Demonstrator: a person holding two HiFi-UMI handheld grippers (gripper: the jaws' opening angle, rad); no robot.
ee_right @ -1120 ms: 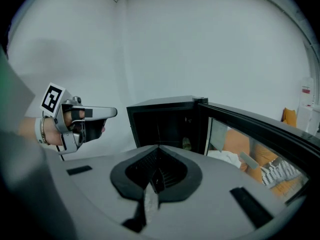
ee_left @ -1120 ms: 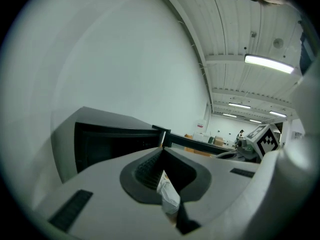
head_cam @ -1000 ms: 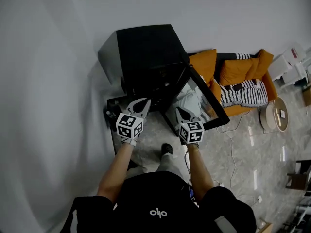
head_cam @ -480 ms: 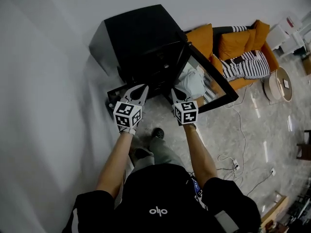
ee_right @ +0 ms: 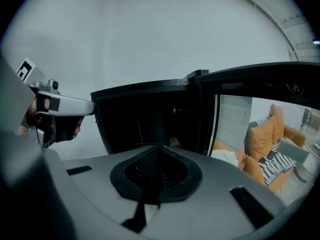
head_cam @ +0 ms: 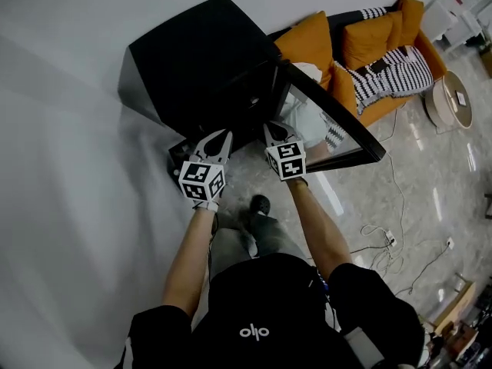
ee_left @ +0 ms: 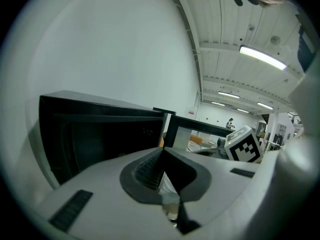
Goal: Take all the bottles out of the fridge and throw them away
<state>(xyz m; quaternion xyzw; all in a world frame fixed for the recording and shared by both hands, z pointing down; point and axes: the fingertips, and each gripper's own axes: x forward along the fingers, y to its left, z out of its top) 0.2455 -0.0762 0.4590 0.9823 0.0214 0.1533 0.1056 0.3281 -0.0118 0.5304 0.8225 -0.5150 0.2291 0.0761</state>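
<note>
Only the right gripper view looks into the matt black boxy fridge [ee_right: 145,119], where what may be a small pale bottle top [ee_right: 174,142] shows in the dark. The head view adds its open glass-paned door [head_cam: 327,125] and an orange fabric sofa [head_cam: 307,41]. The left gripper [head_cam: 222,135] and right gripper [head_cam: 270,127], ribbed grey pads together, hold nothing before the fridge.

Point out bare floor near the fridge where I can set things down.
Bare floor lies before the open fridge door, between it and the loose cables. Behind the door it is crowded by the sofa.
</note>
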